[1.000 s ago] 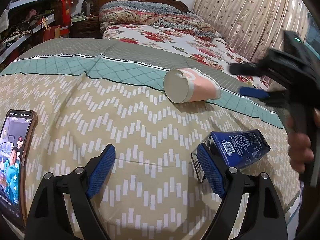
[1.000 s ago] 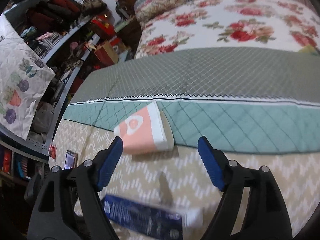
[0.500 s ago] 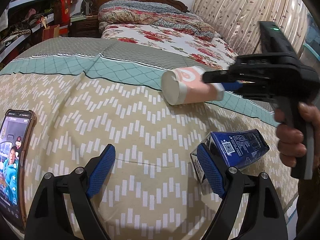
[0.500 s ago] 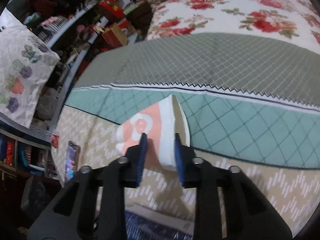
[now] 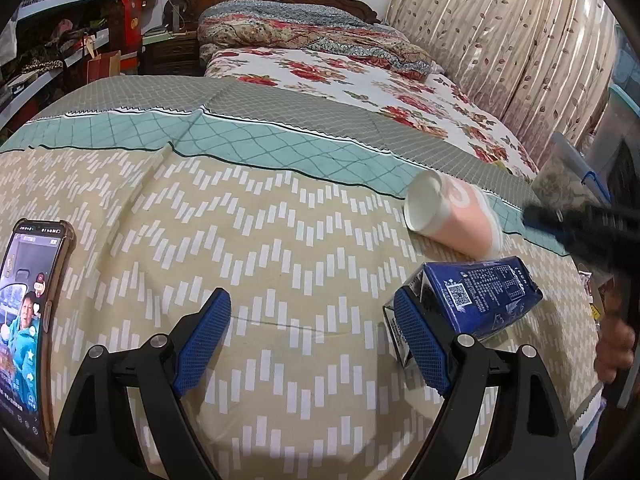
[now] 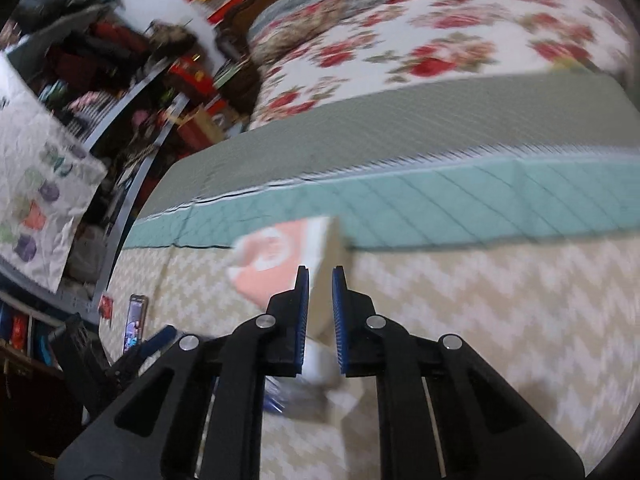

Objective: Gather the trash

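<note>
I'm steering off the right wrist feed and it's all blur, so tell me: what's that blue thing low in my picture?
Observer: A dark blue carton, lying on its side on the bedspread.
Operator: Is the left gripper on it?
Observer: No. The left gripper is open with nothing between its pads. One finger only stands in front of the carton's near end.
Operator: And the cup?
Observer: The paper cup lies on its side just beyond the carton, with a round white end facing the left camera.
</note>
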Demonstrator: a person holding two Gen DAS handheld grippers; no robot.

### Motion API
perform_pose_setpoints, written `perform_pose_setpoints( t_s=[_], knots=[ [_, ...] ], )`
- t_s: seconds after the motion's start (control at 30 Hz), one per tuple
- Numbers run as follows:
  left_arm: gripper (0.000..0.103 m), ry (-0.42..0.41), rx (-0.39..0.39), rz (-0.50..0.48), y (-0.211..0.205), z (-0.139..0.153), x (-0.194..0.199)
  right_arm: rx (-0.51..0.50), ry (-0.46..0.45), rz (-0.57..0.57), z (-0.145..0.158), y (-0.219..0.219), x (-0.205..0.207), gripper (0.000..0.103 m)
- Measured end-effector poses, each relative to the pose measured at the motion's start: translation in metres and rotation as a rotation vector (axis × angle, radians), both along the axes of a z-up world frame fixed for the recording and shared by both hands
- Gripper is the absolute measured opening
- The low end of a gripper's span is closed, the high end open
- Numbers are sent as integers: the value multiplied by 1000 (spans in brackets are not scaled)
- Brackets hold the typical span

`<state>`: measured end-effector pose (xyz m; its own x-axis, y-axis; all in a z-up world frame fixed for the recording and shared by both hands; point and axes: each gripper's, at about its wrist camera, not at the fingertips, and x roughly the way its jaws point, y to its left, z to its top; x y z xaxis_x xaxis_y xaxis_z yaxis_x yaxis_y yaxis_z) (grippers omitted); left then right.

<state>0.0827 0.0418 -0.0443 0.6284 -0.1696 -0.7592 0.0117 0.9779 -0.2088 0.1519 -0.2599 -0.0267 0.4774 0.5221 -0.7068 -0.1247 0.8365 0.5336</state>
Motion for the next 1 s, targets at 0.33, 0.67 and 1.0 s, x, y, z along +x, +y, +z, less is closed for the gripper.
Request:
perform_pose_setpoints(
  t_s=[0.33, 0.67, 1.0],
  knots=[
    [80, 10, 38, 7, -10, -1, 1, 23, 37, -17, -26, -19, -26, 16],
    [79, 11, 43, 58, -4, 0, -1, -35, 17, 36, -30, 13, -36, 16],
    [80, 32, 2, 117, 16, 5, 30, -103, -10, 318, -30, 60, -121, 17]
  ],
)
